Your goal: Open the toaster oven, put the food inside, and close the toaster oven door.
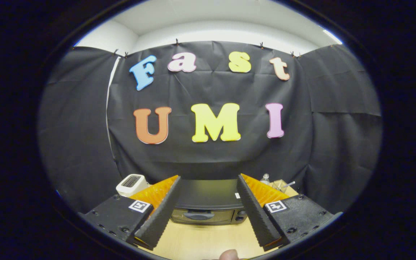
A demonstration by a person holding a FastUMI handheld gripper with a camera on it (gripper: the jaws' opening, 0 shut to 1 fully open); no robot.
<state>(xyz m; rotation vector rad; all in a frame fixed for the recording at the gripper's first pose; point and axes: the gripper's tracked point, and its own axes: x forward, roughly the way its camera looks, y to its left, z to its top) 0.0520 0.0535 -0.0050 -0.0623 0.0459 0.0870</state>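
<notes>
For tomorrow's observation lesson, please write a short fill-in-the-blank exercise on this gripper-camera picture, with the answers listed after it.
1. The gripper has its fingers spread ____, with nothing between them.
2. The toaster oven stands beyond the fingers with its door ____.
3. The oven rests on a light ____ table.
4. The white appliance stands beside the oven, against the ____ cloth wall.

Missing words: open; closed; wooden; black

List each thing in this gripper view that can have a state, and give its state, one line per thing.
Black toaster oven: door closed, standing on the pale wooden table.
Gripper: open, empty, toaster oven beyond its fingers.
White box-shaped appliance: upright, left of the oven.
</notes>
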